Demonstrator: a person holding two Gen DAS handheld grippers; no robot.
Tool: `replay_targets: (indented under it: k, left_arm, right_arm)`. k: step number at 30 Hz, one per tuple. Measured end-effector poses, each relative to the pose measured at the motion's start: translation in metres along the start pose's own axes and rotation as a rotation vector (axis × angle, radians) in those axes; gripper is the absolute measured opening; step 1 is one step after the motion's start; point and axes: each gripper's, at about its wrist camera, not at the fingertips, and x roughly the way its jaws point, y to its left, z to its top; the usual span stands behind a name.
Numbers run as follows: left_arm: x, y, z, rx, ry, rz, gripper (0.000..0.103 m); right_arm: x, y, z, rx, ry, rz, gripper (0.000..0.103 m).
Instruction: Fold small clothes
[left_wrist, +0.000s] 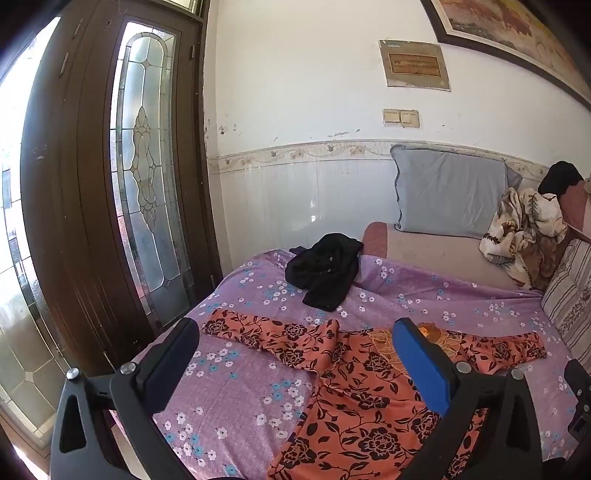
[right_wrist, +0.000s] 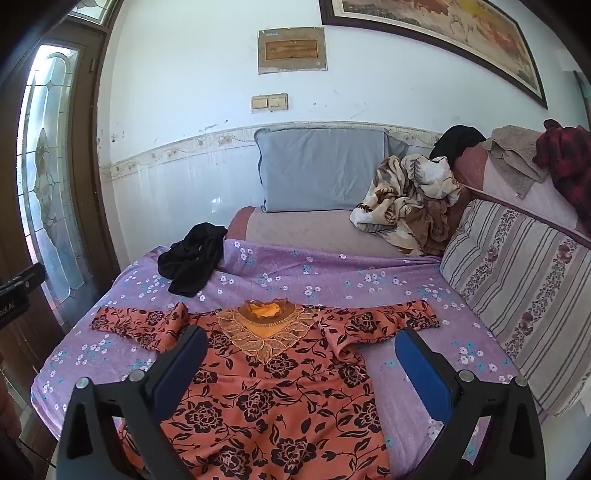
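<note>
The purple flowered sheet (right_wrist: 332, 280) is seen spread across the middle and lower part of both views. Its left edge drops off toward the brown glazed door (left_wrist: 147, 166) at the left of the frame, and its far edge meets a bare mattress strip (right_wrist: 303, 229) below the grey pillow (right_wrist: 321, 168). On the right it is bounded by a striped cushion (right_wrist: 517, 288). Bare sheet is visible on the left of the orange garment and in a band behind it, up to the black garment (right_wrist: 192, 262), which lies crumpled near the sheet's upper left corner. A heaped patterned blanket (right_wrist: 406, 199) sits well apart at the upper right.

The orange flowered dress (right_wrist: 273, 376) is laid flat, neckline toward the top of the frame, with both sleeves stretched out sideways; the left sleeve shows a raised fold near the shoulder.

In the right wrist view the right gripper (right_wrist: 301, 363) is held with its fingers spread wide, nothing between them, and the body of the dress is framed in the gap, the embroidered neckline (right_wrist: 266, 328) just above it. In the left wrist view the left gripper (left_wrist: 295, 360) is likewise spread wide and unloaded; the left sleeve and shoulder of the dress are seen between its fingers, with the skirt running toward the lower right of the frame.
</note>
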Motion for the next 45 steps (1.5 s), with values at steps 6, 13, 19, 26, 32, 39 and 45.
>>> replay_targets:
  k: [6,13,19,26,32,39,45]
  left_arm:
    - [0.000,0.002,-0.001,-0.002,0.000,0.002,0.103]
    - [0.007,-0.010,-0.007,0.012,0.021,0.008,0.103]
    - [0.011,-0.014,-0.009,0.034,0.061,0.006,0.103]
    - [0.014,-0.018,-0.009,0.014,0.025,-0.001,0.103]
    - [0.019,-0.019,-0.010,0.018,0.042,0.002,0.103]
    - [0.027,-0.024,-0.010,0.027,0.041,0.004,0.103]
    - [0.031,-0.029,-0.011,0.033,0.036,0.001,0.103]
  right_arm:
    - [0.003,0.002,-0.003,-0.001,-0.005,-0.002,0.103]
    - [0.006,0.000,-0.005,0.010,0.001,-0.007,0.103]
    - [0.012,-0.002,-0.004,0.037,0.018,0.000,0.103]
    - [0.018,-0.004,-0.008,0.070,0.044,0.007,0.103]
    - [0.023,-0.006,-0.010,0.059,0.020,0.004,0.103]
    - [0.034,-0.010,-0.013,0.083,0.014,0.013,0.103]
    - [0.038,-0.009,-0.011,0.113,0.001,0.026,0.103]
